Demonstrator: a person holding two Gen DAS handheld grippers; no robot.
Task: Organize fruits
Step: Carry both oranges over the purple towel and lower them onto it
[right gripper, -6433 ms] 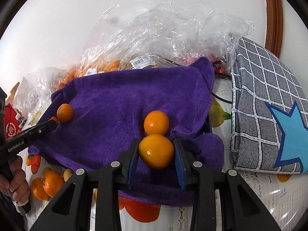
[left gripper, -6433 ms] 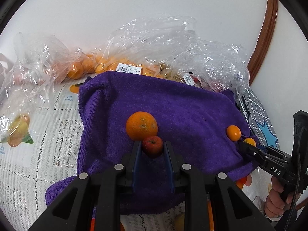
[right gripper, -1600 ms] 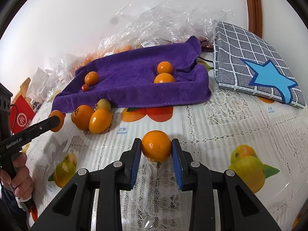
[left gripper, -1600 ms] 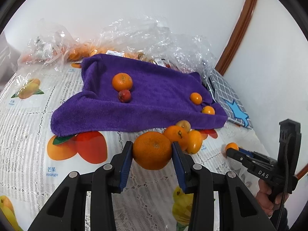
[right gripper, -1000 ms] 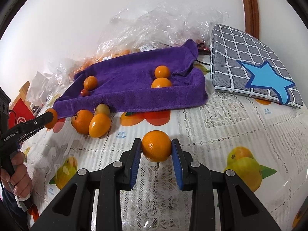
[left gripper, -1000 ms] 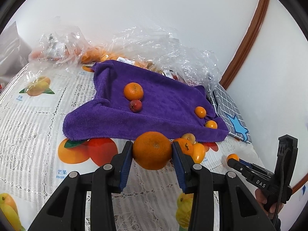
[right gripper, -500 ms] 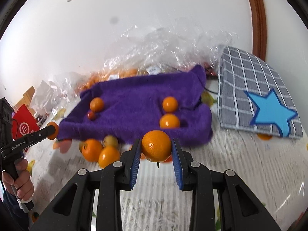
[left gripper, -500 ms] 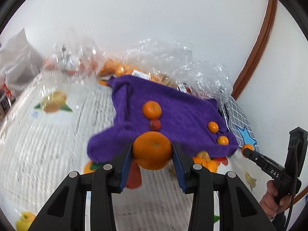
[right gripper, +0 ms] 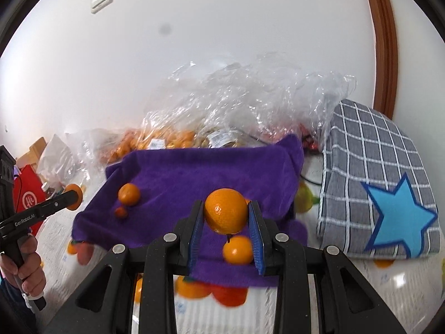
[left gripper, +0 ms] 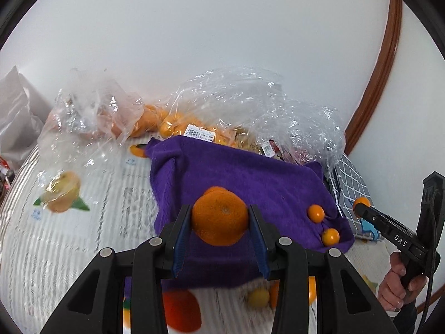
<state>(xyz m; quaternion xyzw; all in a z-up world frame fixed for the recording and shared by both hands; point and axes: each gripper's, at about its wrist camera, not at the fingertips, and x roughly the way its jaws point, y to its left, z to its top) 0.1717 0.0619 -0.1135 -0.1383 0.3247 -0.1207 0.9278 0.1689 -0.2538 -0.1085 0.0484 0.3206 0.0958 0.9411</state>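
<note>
Left gripper (left gripper: 219, 220): jaws closed on a large mandarin (left gripper: 219, 215), blue pads pressed to both its sides, held aloft above the near part of the purple towel (left gripper: 250, 178). Right gripper (right gripper: 225, 214): jaws closed on a smooth round orange (right gripper: 225, 211), likewise carried in the air over the towel's near edge.

Ahead and right of the left gripper, two small oranges (left gripper: 316, 213) lay on the towel, one nearer than the other. Ahead and left of the right gripper sat a second mandarin (right gripper: 128, 193) with a small red fruit (right gripper: 121, 212) just beside it. Directly beneath the right gripper's load lay a small orange (right gripper: 238, 249).

Behind the towel: clear plastic bags (right gripper: 250, 105) of fruit. Right of it: checked grey cushion (right gripper: 372, 194).

Step judged in hand: carrying each fruit to its group on the towel. Next move would call for lowering each fruit beside its like, then easing the jaws apart slowly so nothing rolled.
</note>
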